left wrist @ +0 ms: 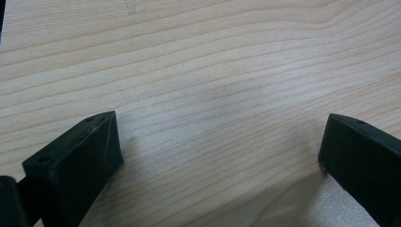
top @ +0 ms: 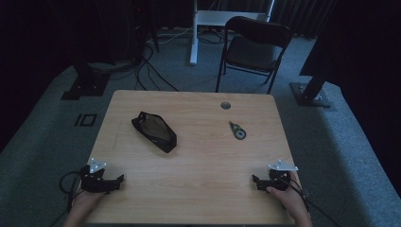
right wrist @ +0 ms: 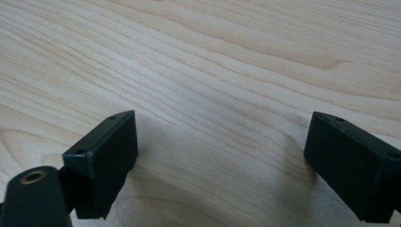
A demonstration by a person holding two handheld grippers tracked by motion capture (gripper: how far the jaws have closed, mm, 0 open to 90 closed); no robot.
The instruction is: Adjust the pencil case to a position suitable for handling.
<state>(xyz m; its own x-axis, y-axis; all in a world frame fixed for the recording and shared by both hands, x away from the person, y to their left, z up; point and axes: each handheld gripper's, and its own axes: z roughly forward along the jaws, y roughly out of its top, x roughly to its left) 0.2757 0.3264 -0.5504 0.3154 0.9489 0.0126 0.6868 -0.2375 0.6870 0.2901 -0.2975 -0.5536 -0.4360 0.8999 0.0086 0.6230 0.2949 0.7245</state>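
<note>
While both of my tools rest low on the wooden table (top: 198, 189), I see the left gripper (top: 119, 181) at the lower left of the high view and the right gripper (top: 256, 182) at the lower right, each with jaws spread wide on bare wood. The black pouch (top: 154, 131) lies left of centre, the small green tape dispenser (top: 238, 130) right of centre, well apart from both grippers.
</note>
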